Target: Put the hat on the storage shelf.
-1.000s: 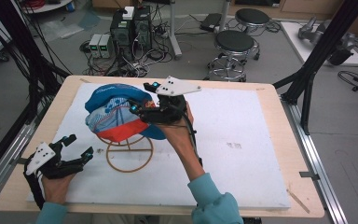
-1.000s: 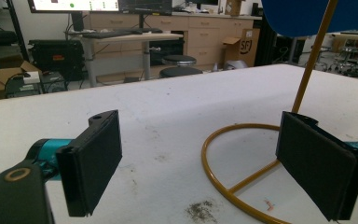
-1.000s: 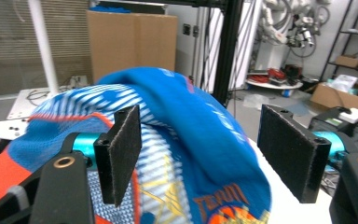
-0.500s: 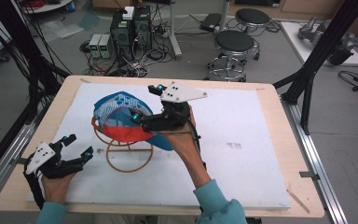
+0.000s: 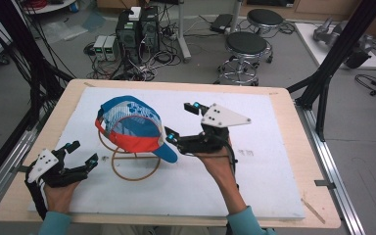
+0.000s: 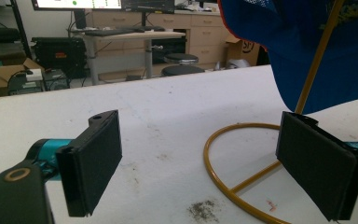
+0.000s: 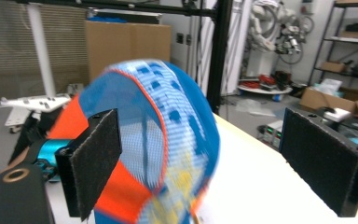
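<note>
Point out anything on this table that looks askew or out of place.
The cap sits tilted on its wire stand, its brim drooping off to one side toward the right gripper, whose jaws are open and not holding it. On the white mat a small dark smudge lies beside the stand's ring. Nothing is spilled or broken.

We've got the cap sitting on the wire stand around 10 o'clock on the table. Left gripper rests at 8 o'clock, right gripper just beside the cap's 3 o'clock side.
</note>
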Demonstrator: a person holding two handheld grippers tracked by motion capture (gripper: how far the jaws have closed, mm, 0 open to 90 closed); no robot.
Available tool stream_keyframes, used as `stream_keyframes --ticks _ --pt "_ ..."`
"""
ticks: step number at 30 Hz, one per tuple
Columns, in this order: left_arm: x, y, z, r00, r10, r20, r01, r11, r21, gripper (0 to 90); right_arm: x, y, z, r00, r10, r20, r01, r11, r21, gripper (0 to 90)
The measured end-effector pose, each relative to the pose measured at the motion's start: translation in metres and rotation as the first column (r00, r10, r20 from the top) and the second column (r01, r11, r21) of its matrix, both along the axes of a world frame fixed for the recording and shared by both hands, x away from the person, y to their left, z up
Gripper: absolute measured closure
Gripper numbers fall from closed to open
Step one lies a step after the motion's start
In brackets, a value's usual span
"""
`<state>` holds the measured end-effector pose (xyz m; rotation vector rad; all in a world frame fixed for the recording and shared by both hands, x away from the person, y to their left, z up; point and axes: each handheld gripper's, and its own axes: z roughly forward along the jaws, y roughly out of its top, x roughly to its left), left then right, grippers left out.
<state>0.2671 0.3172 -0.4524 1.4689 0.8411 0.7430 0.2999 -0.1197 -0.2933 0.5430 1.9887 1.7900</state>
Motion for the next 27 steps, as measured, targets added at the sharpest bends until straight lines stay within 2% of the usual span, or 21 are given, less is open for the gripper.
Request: stream_keyframes --ticks 6,10,14,16,22,27 --pt "0.0 -0.001 0.0 1.0 0.002 0.003 -0.002 1.0 0.003 14.6 -0.012 -0.035 -0.021 0.996 -0.089 -0.004 0.089 0.9961 0.001 12.1" --pt "-0.001 -0.001 0.0 1.0 0.004 0.004 -0.004 1.0 0.004 14.6 -0.02 -0.057 -0.039 0.9853 -0.171 -0.004 0.17 0.9852 -0.017 12.1" --pt "-0.001 -0.001 0.0 1.0 0.005 0.007 -0.005 1.0 0.003 14.6 -0.029 -0.079 -0.067 0.9572 -0.289 0.013 0.289 0.9569 -0.025 12.2" --pt "-0.001 -0.001 0.0 1.0 0.003 0.007 -0.003 1.0 0.008 14.6 -0.032 -0.09 -0.08 0.9431 -0.332 -0.004 0.332 0.9427 -0.029 12.1" --pt "-0.001 -0.001 0.0 1.0 0.004 0.009 -0.004 0.9999 0.009 14.6 -0.039 -0.116 -0.115 0.9096 -0.414 -0.034 0.413 0.9099 -0.043 12.1" --pt "-0.001 -0.001 0.0 0.9999 0.006 0.01 -0.006 0.9999 0.009 14.6 -0.042 -0.13 -0.138 0.8823 -0.468 -0.05 0.465 0.8832 -0.06 12.1"
